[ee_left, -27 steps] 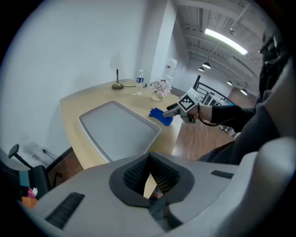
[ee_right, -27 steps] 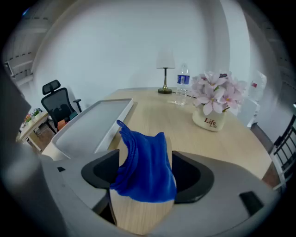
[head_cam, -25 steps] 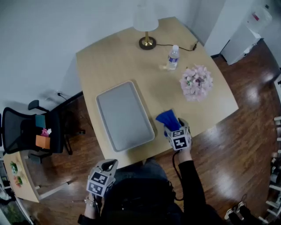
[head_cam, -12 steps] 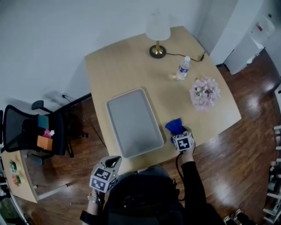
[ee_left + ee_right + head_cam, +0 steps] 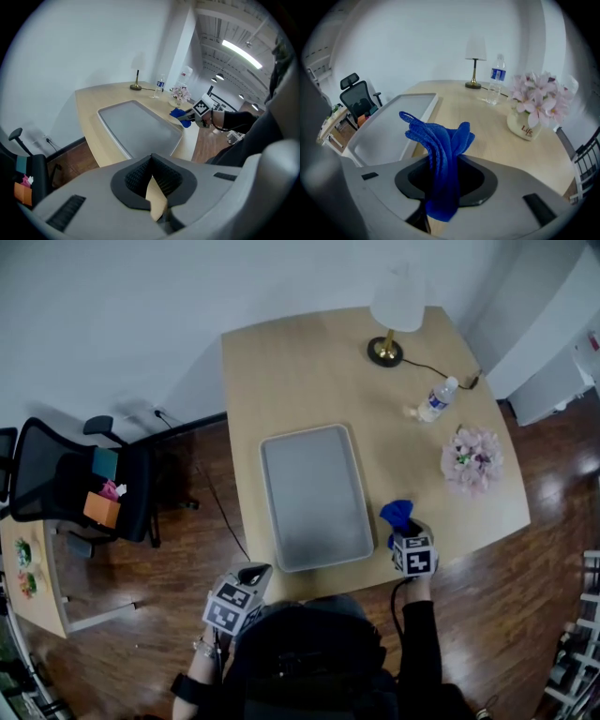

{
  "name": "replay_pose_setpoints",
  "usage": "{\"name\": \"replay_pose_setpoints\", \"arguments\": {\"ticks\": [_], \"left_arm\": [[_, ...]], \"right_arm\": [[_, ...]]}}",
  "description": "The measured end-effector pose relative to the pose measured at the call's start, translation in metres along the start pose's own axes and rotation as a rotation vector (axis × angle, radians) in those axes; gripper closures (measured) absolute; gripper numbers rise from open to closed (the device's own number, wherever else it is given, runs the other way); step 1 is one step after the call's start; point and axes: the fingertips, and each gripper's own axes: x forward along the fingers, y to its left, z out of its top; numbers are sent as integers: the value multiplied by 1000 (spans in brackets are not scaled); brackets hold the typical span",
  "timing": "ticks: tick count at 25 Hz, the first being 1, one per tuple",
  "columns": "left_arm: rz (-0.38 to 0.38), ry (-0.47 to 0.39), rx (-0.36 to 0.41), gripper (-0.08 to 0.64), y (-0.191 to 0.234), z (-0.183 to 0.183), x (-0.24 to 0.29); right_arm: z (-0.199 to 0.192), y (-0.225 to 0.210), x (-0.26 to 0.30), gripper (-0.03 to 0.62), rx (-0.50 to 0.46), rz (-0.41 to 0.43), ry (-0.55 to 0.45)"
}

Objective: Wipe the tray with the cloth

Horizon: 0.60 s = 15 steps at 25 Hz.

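Observation:
A grey rectangular tray [image 5: 314,495] lies empty on the light wooden table [image 5: 300,371], also seen in the left gripper view [image 5: 136,126] and the right gripper view [image 5: 389,126]. My right gripper [image 5: 400,529] is just right of the tray, near the table's front edge. Its jaws have just been closing and now pinch the blue cloth [image 5: 440,140], which stands bunched up between them [image 5: 397,514]. My left gripper [image 5: 253,576] hangs off the table's front edge, below the tray's near left corner. Its pads [image 5: 140,176] meet with nothing held.
At the back of the table stand a lamp [image 5: 389,334] with its cable, a water bottle [image 5: 436,401] and a pot of pink flowers [image 5: 472,458]. A black office chair [image 5: 66,479] and a small side table [image 5: 28,568] stand on the wooden floor at left.
The right gripper's jaws have closed on the blue cloth, which now stands bunched instead of lying spread. The left gripper has come closer to the table's edge. The head view has shifted.

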Motion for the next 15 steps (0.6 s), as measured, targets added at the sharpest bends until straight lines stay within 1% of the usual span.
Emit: {"name": "replay_pose_setpoints", "arguments": {"ticks": [2,6,10,13,15], "left_arm": [[-1,-1,-15,560,4,-3,2],[-8,5,-39,560,10,-12,7],[-8,14,-77,560,18,-22,19],[9,27,-120,560,27,-31,35],[25,64,-109,560,30,-41,50]], "right_arm": [[24,22,-15,454,-44,41,-50],[59,85,-27,454,-133,159,-105],[75,137,-25,454,-206,261,-115],[83,183,-27,454,-292,345,-110],[87,214,-28,454,-360,394,-105]]}}
